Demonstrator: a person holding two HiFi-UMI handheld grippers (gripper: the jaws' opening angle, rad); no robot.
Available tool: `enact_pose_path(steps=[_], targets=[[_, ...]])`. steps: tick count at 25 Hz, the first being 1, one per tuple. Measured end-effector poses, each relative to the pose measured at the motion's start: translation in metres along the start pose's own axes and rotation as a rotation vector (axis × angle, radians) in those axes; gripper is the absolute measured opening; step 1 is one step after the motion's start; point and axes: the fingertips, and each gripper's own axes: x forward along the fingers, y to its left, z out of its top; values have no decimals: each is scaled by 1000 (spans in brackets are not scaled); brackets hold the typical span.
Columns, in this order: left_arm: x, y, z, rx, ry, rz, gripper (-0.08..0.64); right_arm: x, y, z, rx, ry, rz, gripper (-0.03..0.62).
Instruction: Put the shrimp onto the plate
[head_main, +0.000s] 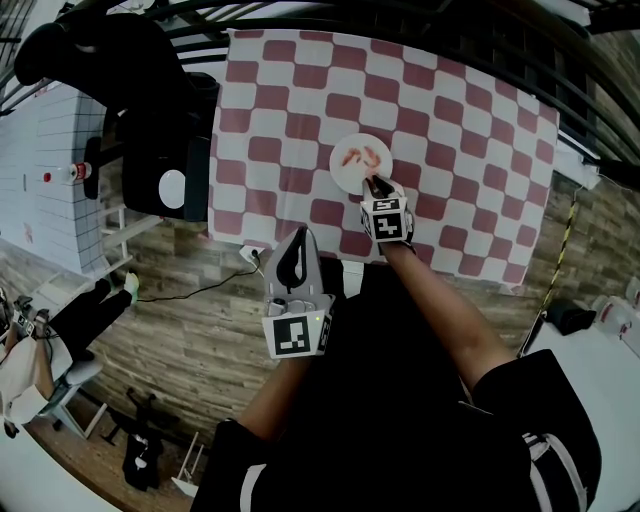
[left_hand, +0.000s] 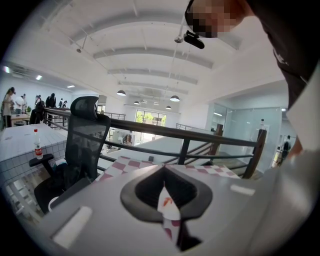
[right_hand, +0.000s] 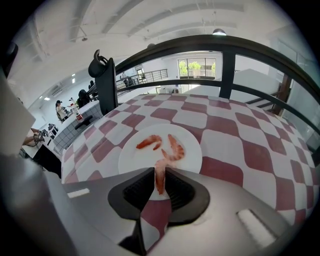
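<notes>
Left gripper (head_main: 299, 240) was closest, hanging just off the near edge of the checkered table (head_main: 455, 150), jaws pressed together on nothing. Further out, the right gripper (head_main: 374, 183) was over the near rim of the white plate (right_hand: 134, 156), pinching one shrimp (right_hand: 159, 177). Two more shrimp (right_hand: 175, 148) lay side by side mid-plate.

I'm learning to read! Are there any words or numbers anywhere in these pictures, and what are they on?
No words or numbers can be read.
Left gripper and right gripper: only black-and-white square patterns, not letters.
Label on the bottle: too small to read.
</notes>
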Motion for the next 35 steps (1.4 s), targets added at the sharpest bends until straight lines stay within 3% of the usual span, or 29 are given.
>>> enact_pose_path(steps=[10, 18, 25, 30, 35], targets=[[-5, 5, 1, 3, -7, 20, 9, -4, -3, 2, -18, -29, 0, 94], [-3, 1, 12, 11, -38, -15, 9, -29, -9, 15, -40, -111, -16, 87], [-13, -5, 11, 13, -49, -50, 9, -71, -4, 27, -126, -205, -38, 58], [-23, -13, 14, 10, -66, -92, 9, -112, 8, 37, -102, -281, -38, 18], [-37, -22, 19, 16, -94, -145, 9, -161, 22, 45, 5, -345, -11, -2]])
